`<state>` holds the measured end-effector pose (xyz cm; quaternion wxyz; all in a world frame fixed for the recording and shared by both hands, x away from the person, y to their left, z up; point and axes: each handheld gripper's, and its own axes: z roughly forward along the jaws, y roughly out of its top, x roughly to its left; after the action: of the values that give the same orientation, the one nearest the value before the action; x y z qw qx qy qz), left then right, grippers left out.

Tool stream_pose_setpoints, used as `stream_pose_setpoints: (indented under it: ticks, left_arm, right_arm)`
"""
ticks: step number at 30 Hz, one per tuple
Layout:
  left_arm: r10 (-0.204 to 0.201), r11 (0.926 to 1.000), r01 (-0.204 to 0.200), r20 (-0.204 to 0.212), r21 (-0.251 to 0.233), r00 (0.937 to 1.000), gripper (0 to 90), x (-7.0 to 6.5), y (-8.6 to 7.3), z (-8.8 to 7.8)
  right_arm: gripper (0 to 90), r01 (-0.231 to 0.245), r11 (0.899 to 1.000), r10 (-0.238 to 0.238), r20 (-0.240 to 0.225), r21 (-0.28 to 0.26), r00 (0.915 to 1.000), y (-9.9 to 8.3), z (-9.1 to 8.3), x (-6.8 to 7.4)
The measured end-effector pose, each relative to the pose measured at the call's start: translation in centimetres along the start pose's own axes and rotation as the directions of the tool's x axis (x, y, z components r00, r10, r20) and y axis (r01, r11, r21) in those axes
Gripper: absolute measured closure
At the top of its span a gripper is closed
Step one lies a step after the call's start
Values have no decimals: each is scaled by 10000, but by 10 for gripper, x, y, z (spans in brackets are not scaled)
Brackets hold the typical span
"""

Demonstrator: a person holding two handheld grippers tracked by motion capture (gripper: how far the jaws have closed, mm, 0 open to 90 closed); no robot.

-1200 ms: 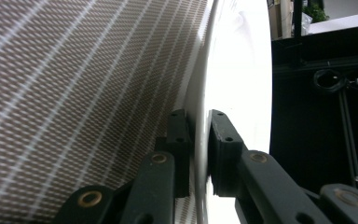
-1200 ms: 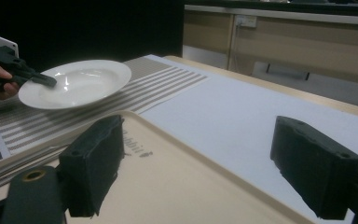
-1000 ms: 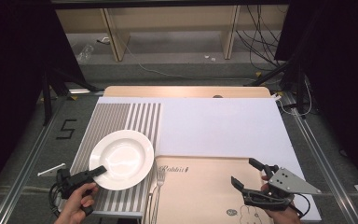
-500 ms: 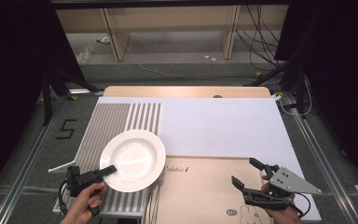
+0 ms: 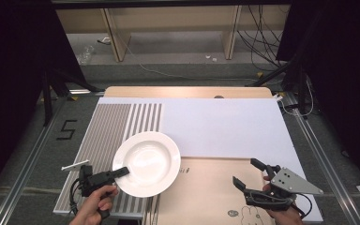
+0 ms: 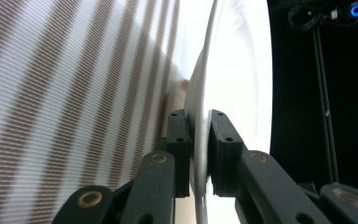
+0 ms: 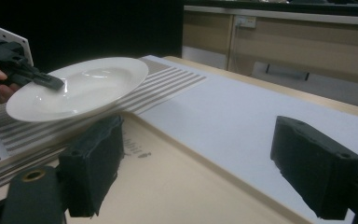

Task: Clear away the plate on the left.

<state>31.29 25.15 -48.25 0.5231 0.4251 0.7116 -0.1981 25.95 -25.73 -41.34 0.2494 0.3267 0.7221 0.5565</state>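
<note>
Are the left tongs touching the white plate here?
Touching. In the left gripper view both black jaws of the left tongs press on the rim of the white plate, one on each face; the high view agrees.

Plate (image 5: pixel 146 163): I've carried it right, off the striped mat (image 5: pixel 104 136) and partly over the tan board (image 5: pixel 201 192); it now hangs lifted and tilted.
Left gripper (image 5: pixel 120 171): I've moved it right and slightly up, clamped on the plate's near rim.
Fork: I've covered it with the plate.

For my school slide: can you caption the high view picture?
Left gripper lifts a white plate by its rim; right gripper waits open.
</note>
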Motion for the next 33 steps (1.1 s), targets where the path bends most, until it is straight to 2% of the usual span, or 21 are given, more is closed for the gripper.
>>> stream_pose_setpoints:
  ticks: [9,16,21,27,33]
  left_arm:
    - [279,9968,-280,20,748,9996,804,-12,-9,20]
    - [551,9900,-552,43,1301,9985,804,-22,-16,35]
    - [978,9791,-968,35,1791,9952,803,-30,-22,47]
    - [948,9715,-979,245,2158,9952,803,-36,-30,60]
    - [1046,9625,-1085,287,2488,9941,803,-38,-39,72]
  right_arm:
    - [180,-12,10000,12,-33,-9,10000,0,1,0]
    - [180,-35,10000,35,-30,-13,10000,0,1,-1]
    - [180,-49,10000,49,-29,-43,10000,0,1,-1]
    - [180,-62,10000,62,-32,-67,10000,0,0,-1]
    - [180,-26,9999,25,-39,-104,10000,0,0,-1]
